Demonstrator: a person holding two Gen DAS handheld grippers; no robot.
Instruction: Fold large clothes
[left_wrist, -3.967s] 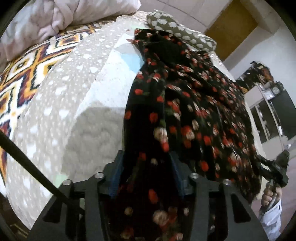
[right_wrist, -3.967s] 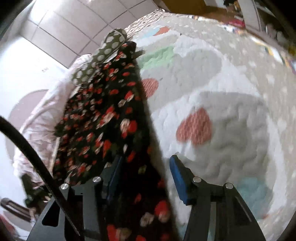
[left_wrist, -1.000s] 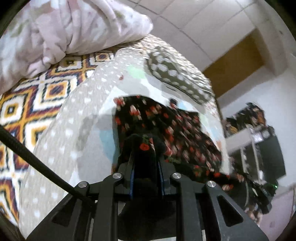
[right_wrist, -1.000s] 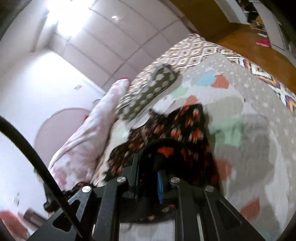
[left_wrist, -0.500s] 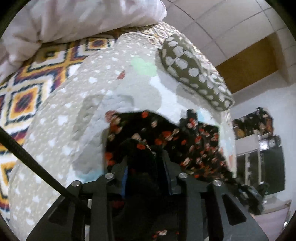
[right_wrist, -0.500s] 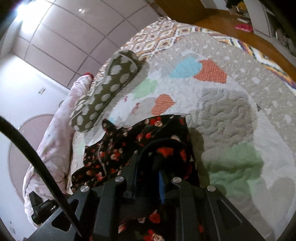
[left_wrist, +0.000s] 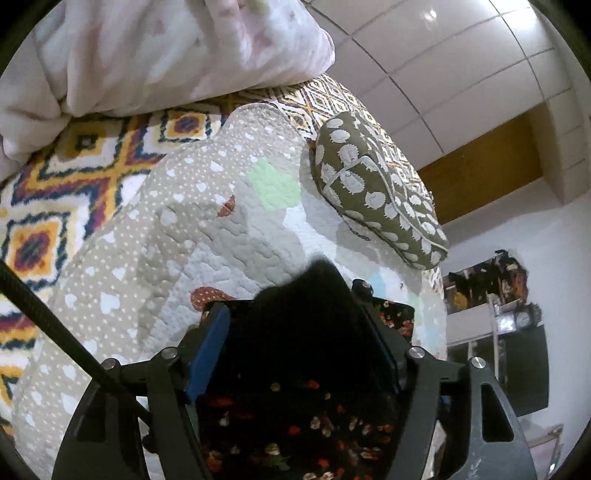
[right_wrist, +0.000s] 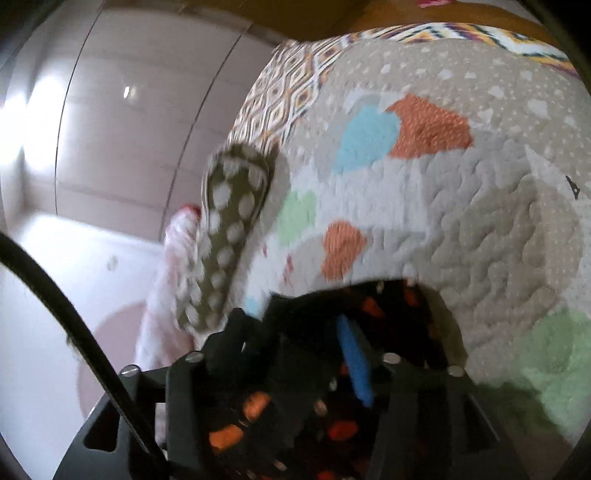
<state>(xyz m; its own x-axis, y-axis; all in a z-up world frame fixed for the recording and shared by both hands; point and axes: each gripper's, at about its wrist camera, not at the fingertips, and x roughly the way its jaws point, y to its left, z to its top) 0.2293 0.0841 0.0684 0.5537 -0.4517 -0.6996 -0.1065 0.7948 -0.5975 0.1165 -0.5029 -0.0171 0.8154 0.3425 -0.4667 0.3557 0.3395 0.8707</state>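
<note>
The black garment with red and cream flowers (left_wrist: 295, 417) lies on the quilted bed cover (left_wrist: 207, 236), folded over toward me. My left gripper (left_wrist: 295, 332) is open, its blue pads spread wide, with the dark cloth lying loose between them and a fold poking up in front. In the right wrist view the garment (right_wrist: 332, 413) fills the bottom of the blurred frame. My right gripper (right_wrist: 295, 332) stands over it with its jaws apart, one blue pad (right_wrist: 354, 362) showing.
An olive cushion with white spots (left_wrist: 373, 195) lies on the bed beyond the garment; it also shows in the right wrist view (right_wrist: 229, 229). A pale pink duvet (left_wrist: 147, 55) is heaped at the far left. A patterned blanket (left_wrist: 55, 192) borders the quilt. Shelves (left_wrist: 509, 325) stand at right.
Both grippers carried the garment's edge forward over itself, then opened and let go. The cloth now lies loose between the spread jaws.
</note>
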